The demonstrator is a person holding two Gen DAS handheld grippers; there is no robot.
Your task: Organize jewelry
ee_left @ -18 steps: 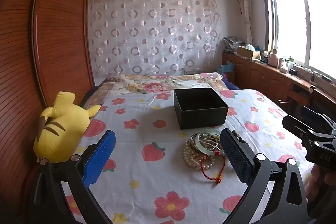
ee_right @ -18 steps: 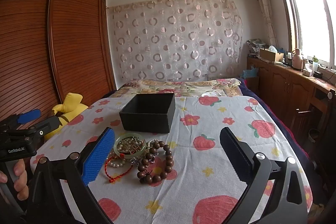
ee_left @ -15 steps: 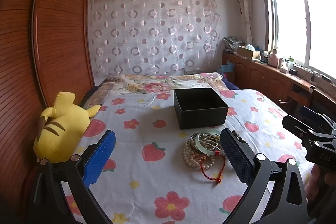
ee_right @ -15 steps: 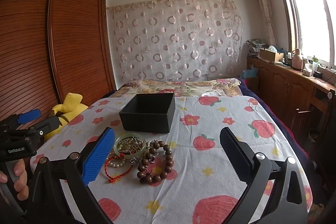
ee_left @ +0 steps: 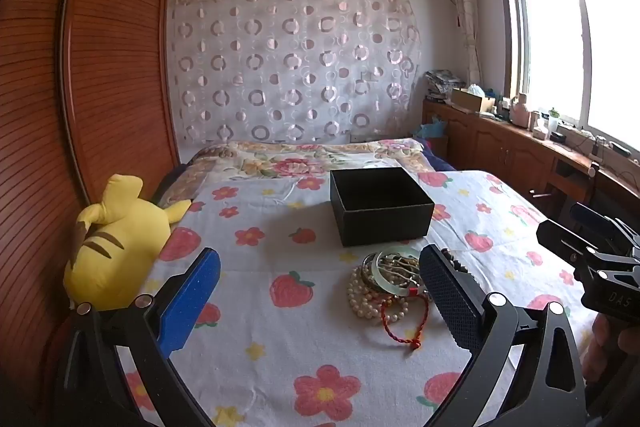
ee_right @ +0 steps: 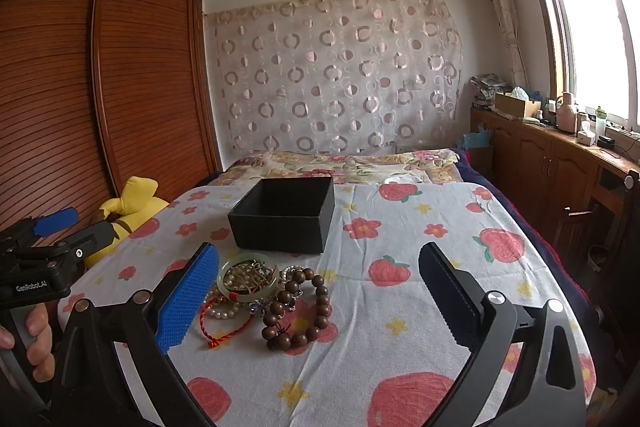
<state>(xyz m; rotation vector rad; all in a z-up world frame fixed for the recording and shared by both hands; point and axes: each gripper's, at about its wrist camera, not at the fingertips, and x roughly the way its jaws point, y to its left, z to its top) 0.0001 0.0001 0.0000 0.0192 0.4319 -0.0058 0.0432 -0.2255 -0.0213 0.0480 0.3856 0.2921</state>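
A small heap of jewelry lies on the flowered bedspread: a pale green bangle (ee_left: pixel 386 277) (ee_right: pixel 248 277), a white pearl strand (ee_left: pixel 362 301), a red cord bracelet (ee_left: pixel 400 321) (ee_right: pixel 224 325) and a brown wooden bead bracelet (ee_right: pixel 304 307). Just behind the heap stands an open black box (ee_left: pixel 382 207) (ee_right: pixel 284 213), its inside dark. My left gripper (ee_left: pixel 320 295) hovers open in front of the heap, which sits near its right finger. My right gripper (ee_right: pixel 320 291) is open too, with the heap by its blue left pad (ee_right: pixel 188 301). Nothing is held.
A yellow plush toy (ee_left: pixel 116 243) lies at the bed's left edge against the wooden wardrobe (ee_left: pixel 100 67). A wooden counter with clutter (ee_right: pixel 560 147) runs under the window on the right. A folded floral quilt (ee_left: pixel 304 159) lies behind the box.
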